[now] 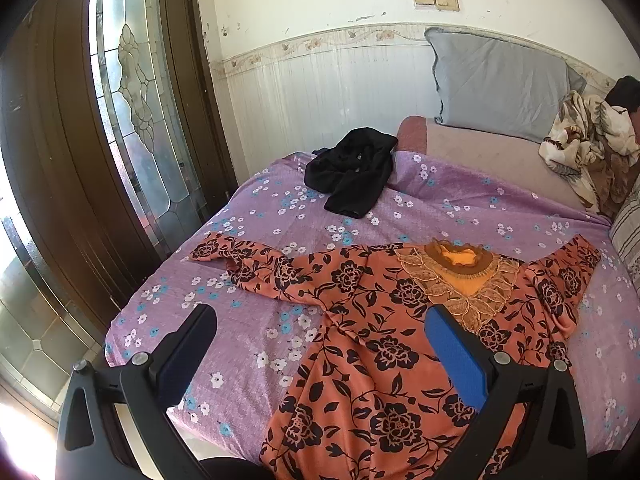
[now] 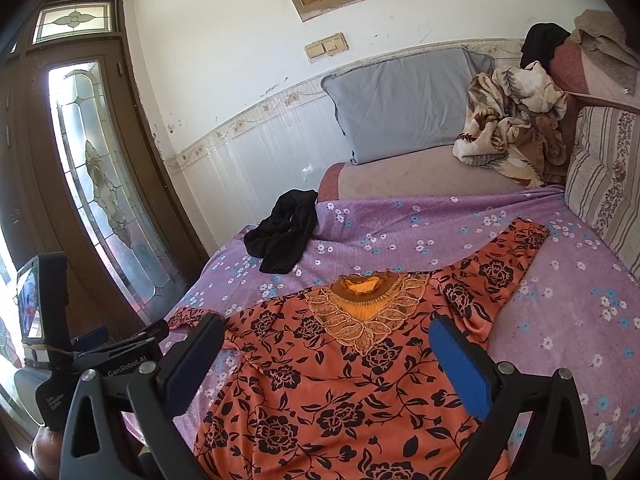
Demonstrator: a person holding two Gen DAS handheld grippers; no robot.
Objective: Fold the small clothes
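An orange garment with black flowers (image 1: 372,344) (image 2: 320,380) lies spread flat on the purple flowered bedsheet (image 1: 460,208) (image 2: 560,312), collar away from me and both sleeves stretched out sideways. Its embroidered gold neckline (image 1: 460,276) (image 2: 364,312) faces up. My left gripper (image 1: 320,320) hovers open above the garment's left side, holding nothing. Over the chest of the garment my right gripper (image 2: 328,332) is open and empty too. The left gripper's body (image 2: 80,356) shows at the left edge of the right wrist view.
A crumpled black garment (image 1: 352,172) (image 2: 284,236) lies farther back on the sheet. A grey pillow (image 1: 500,84) (image 2: 400,104) leans on the wall, with a brown floral blanket (image 1: 584,144) (image 2: 516,120) beside it. A striped cushion (image 2: 608,176) stands right; a glass door (image 1: 132,92) is left.
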